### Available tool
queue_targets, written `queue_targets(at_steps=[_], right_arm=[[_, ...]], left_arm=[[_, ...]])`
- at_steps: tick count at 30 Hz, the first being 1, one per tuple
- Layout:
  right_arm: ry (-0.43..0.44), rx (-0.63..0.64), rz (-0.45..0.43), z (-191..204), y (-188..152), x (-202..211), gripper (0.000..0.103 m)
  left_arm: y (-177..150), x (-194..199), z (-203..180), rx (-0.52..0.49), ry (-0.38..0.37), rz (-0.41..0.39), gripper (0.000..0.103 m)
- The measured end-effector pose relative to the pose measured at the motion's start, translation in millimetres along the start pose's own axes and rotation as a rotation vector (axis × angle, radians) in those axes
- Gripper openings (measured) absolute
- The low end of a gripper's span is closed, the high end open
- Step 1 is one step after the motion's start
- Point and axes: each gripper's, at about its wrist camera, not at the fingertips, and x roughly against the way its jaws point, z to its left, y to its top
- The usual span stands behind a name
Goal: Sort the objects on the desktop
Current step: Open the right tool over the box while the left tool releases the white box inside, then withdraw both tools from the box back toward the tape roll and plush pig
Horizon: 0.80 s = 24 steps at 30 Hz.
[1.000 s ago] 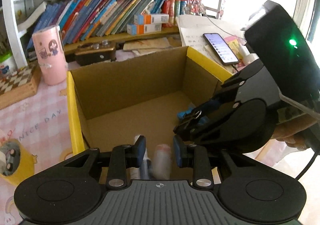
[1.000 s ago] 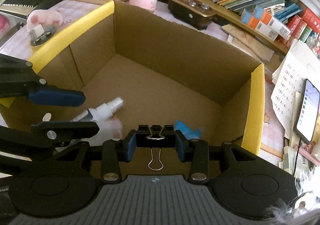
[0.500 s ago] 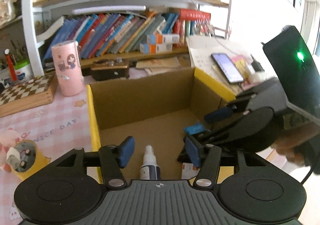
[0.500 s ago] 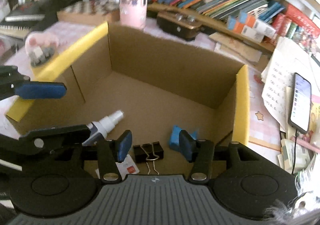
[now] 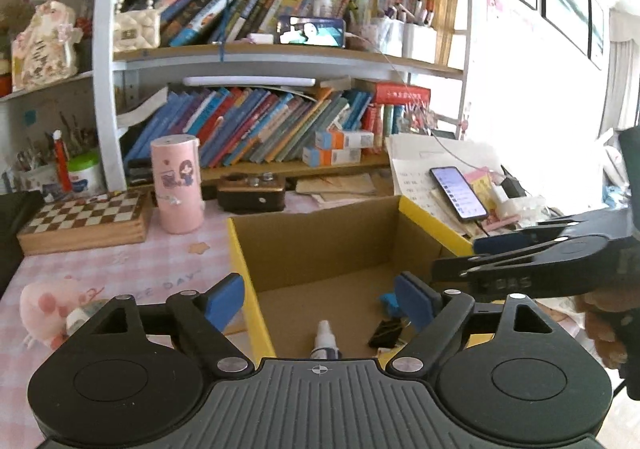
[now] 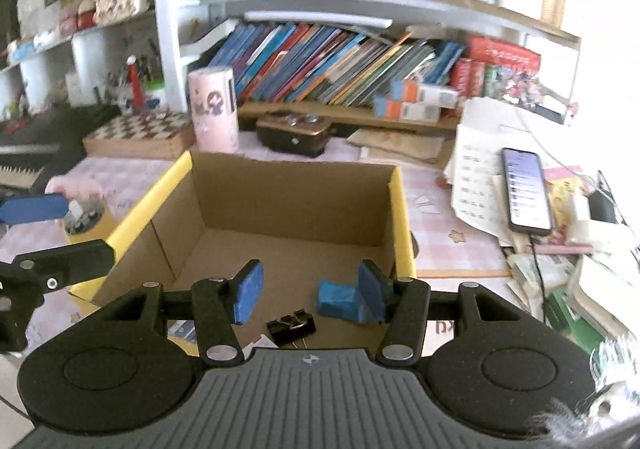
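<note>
A: How are the two tools standing?

B: The left tool [image 5: 320, 299] is gaping wide, its jaws having just been opening, with nothing pinched between them. The right tool [image 6: 308, 293] is standing partly apart, also gripping nothing. Both are hanging above the near edge of the cardboard box [image 6: 288, 185].

A: So where are the desktop objects lying?

B: Down on the box floor. The spray bottle [image 5: 325, 341] is lying right under the left tool, nozzle pointing away from the camera. The black binder clip [image 6: 291, 326] is sitting below the right tool's gap, and the blue lump [image 6: 336, 299] is resting just beside it, partly behind the right-hand pad. A small printed card [image 6: 182, 329] is peeking out near the clip.

A: And around the box?

B: It is sitting on the counter [image 5: 120, 261] with its pink checked cloth. The pink cylinder [image 5: 178, 185] is standing upright behind the box's far left corner, the chessboard box [image 5: 86, 221] next to it. A lit phone [image 6: 526, 189] is lying on papers to the right, well apart from the box. Leaning books are filling the shelf [image 5: 280, 169] behind.
</note>
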Motion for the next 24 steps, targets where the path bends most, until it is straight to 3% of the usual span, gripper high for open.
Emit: queue_targets(at_steps=[10,24], right_arm=[[-0.091,-0.118,-0.010,12.4,-32.2,31.5,0.052],[-0.163,-0.222,0.041,81.7,-88.7,57.8,0.052]], left_arm=[[-24.7,24.8,24.4,0.012,0.002,0.037,0.086],[-67.9,63.2,49.3,-0.030,-0.045,0.102,0.086]])
